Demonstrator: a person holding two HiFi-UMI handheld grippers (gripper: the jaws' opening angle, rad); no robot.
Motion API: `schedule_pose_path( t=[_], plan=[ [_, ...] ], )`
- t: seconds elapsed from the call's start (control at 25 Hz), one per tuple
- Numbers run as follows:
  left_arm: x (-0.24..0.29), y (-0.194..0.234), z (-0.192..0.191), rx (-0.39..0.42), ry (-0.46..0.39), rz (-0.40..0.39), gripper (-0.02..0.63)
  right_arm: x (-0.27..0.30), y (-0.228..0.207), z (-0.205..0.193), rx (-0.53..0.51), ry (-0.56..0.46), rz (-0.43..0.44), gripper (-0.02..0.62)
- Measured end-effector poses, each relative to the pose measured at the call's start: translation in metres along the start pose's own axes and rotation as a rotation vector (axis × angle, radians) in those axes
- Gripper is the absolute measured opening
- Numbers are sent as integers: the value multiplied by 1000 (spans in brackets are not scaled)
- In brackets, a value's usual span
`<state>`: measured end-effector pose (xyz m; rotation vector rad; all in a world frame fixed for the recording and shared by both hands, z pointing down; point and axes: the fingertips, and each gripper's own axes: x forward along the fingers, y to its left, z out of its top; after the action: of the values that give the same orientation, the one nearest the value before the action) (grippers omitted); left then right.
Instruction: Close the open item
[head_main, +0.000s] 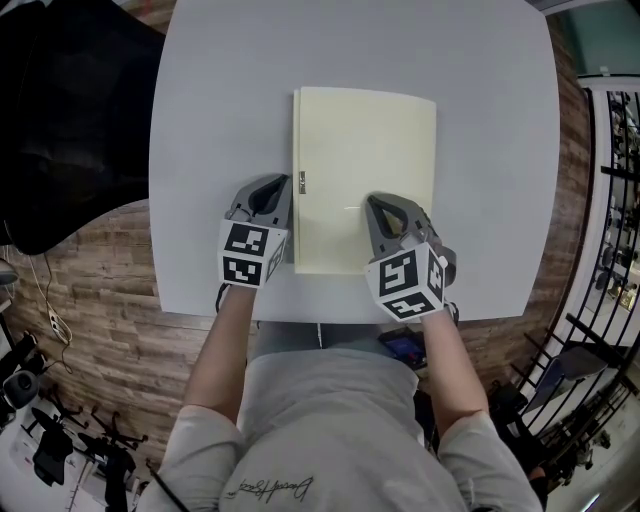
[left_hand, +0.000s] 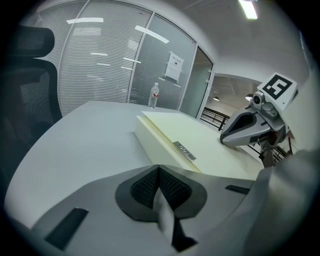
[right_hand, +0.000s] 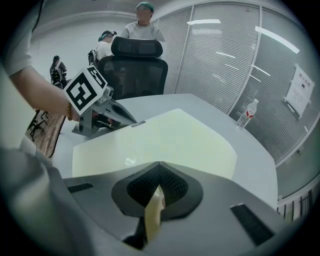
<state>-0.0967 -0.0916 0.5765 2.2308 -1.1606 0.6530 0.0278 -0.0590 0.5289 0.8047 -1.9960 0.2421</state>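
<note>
Head view: a pale yellow folder (head_main: 365, 170) is seen lying flat near the middle of a light grey table (head_main: 220, 100), its cover down and its spine along the 9 o'clock side. A small metal tab (head_main: 301, 182) is fixed on that spine edge.

The left gripper (head_main: 268, 192) is held at about 8 o'clock of the folder, on the bare table just beside the spine, and its tips are pointed toward 12 o'clock. In the left gripper view its jaws are pressed together, with the ribbed pads meeting at a point and nothing pinched between them. The spine and the metal tab are seen at 1 o'clock from those jaws, close by; whether they touch cannot be told.

The right gripper (head_main: 380, 205) is placed over the cover at about 5 o'clock of the folder's middle, with its tips down on or just above the yellow surface. In the right gripper view its jaws are likewise drawn together with nothing gripped, and the cover is spread out ahead of them toward 12 o'clock.

A clear water bottle (right_hand: 247, 114) is stood upright at the table's far edge, well apart from the folder. A black office chair (head_main: 60, 110) is set at 10 o'clock of the table.
</note>
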Motion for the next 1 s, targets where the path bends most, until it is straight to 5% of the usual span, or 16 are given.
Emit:
schedule_pose_path(
  t=[1.0],
  plan=[
    [0,0,1,-7,-6,5,9,17,7,-6,-76,153,18,14]
  ],
)
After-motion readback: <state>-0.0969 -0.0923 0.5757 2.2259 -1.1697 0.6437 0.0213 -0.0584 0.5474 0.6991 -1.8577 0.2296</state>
